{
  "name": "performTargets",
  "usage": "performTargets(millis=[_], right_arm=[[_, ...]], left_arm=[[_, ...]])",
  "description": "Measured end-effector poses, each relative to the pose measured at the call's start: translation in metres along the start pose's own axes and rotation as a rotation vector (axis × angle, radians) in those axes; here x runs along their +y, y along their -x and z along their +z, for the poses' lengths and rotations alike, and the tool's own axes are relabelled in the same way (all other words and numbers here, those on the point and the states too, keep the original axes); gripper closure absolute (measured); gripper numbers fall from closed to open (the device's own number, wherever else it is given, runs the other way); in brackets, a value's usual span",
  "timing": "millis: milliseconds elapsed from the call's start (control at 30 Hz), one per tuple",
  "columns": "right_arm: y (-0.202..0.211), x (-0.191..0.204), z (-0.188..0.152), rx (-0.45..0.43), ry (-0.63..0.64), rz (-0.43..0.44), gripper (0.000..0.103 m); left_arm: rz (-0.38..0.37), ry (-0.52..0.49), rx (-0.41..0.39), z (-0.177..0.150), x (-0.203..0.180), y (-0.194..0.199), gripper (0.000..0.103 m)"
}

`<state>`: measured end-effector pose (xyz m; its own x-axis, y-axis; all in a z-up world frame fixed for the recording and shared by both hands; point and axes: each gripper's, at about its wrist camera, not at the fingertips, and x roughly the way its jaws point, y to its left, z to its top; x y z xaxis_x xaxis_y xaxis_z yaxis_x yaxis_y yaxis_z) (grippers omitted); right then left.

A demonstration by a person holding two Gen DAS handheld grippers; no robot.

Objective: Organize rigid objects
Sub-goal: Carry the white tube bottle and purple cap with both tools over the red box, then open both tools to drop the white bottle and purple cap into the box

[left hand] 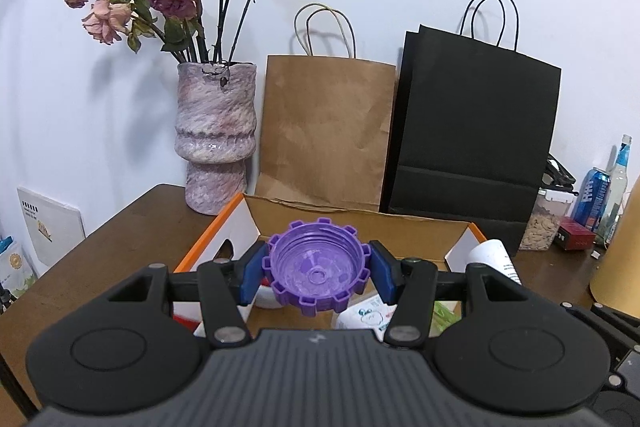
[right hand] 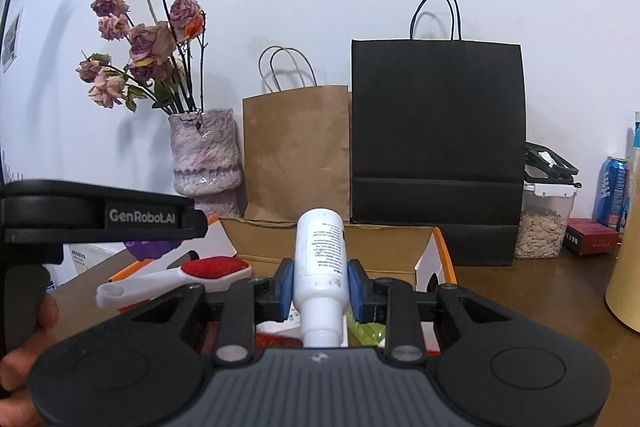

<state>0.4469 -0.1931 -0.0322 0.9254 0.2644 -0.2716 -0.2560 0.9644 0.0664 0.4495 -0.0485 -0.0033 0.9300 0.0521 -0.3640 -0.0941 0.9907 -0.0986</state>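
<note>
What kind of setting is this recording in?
Probably a home or small office: a brown table against a white wall, with dried roses in a vase, paper shopping bags, and a snack container.

My left gripper (left hand: pixel 318 269), matt black plastic with blue rubbery pads, clamps a ridged purple plastic cap (left hand: pixel 316 267), my right gripper (right hand: pixel 320 285) a smooth white plastic bottle (right hand: pixel 320 267), above an open cardboard box (left hand: pixel 360 231) on a dark wooden table (left hand: pixel 112 243).
</note>
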Motion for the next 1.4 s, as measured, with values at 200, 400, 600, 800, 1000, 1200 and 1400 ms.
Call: performTargets(millis=[200,400,600,800,1000,1200,1400], right_arm=[[-0.019,-0.005,0.006,0.002,-0.002,0.002,0.076],[-0.038,-0.009,0.012,0.006,0.003,0.002,0.076],[-0.057,-0.013,0.015,0.021,0.011,0.003,0.076],[-0.075,-0.016,0.017,0.042,0.023,0.001,0.076],[-0.087,-0.021,0.016,0.060,0.032,-0.003,0.076],[-0.094,-0.022,0.011,0.109,0.035,0.014,0.076],[-0.094,-0.025,0.008,0.091,0.030,-0.050,0.000]], left_arm=[[0.009,-0.003,0.004,0.006,-0.003,-0.019,0.048],[0.016,-0.003,0.014,0.011,-0.002,-0.037,0.048],[0.024,-0.018,0.026,0.015,-0.003,-0.055,0.048],[0.039,-0.031,0.041,0.017,-0.004,-0.070,0.048],[0.053,-0.050,0.068,0.016,-0.005,-0.083,0.048],[0.076,-0.065,0.098,0.013,-0.005,-0.089,0.034],[0.130,-0.096,0.089,0.013,-0.008,-0.090,0.000]])
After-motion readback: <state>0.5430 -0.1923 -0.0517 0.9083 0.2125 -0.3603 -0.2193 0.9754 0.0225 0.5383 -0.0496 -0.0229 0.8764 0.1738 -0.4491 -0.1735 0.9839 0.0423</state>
